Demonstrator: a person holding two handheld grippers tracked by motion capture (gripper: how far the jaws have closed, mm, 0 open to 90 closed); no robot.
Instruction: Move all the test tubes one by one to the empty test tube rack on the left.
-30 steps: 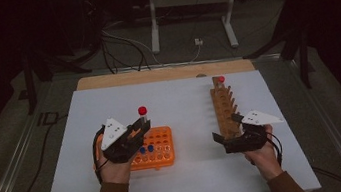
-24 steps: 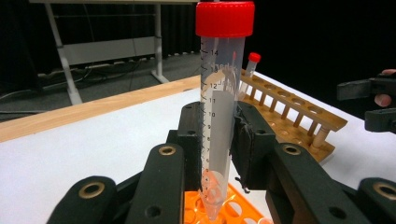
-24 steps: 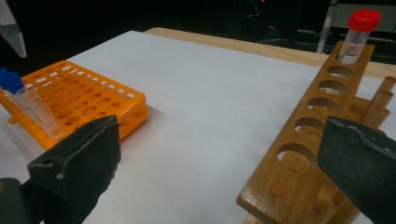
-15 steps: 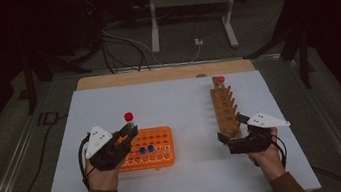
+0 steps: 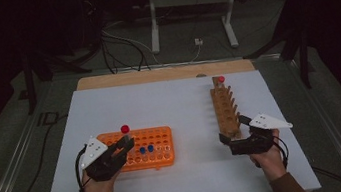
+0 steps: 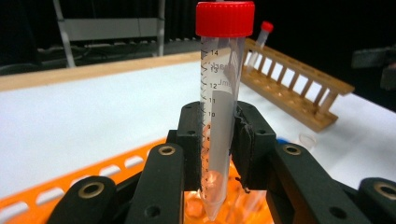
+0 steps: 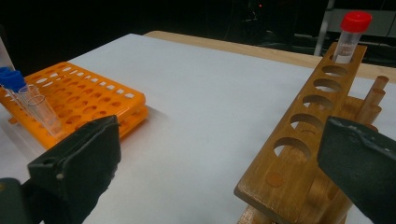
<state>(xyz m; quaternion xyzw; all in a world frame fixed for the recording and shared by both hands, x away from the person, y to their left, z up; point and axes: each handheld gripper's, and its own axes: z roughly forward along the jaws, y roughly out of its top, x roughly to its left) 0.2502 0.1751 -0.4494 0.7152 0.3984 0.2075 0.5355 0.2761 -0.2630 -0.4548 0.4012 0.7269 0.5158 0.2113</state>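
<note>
I'm at a white table (image 5: 179, 100) w/ a bare wood strip along its far edge; beyond it the room is dark, w/ a metal stand (image 5: 191, 7) and loose cables (image 5: 121, 47) on the floor. The white top is mostly bare thru the middle and far side, so there's open room btwn my two hands and past both racks. The orange rack (image 5: 158, 145) sits near the front edge on my left, two blue-capped tubes (image 5: 146, 150) standing in it; the wooden rack (image 5: 225, 111) runs front-to-back on my right, one red-capped tube (image 5: 221, 79) in its far hole, the other holes visible in the right gripper view open. My left gripper (image 5: 124, 147) is pinching a clear graduated tube w/ red cap (image 6: 219, 93), upright, jaws pressed on its lower body, tip just over the orange rack's near-left holes; can't tell if it's touching. My right gripper (image 5: 232, 138) is spread wide w/ nothing in it, at the near end of the wooden rack, jaws either side of that end. Vs a sec ago: my left hand has pulled back and leftward along the orange rack, tube coming w/ it; right hand has barely shifted.
</note>
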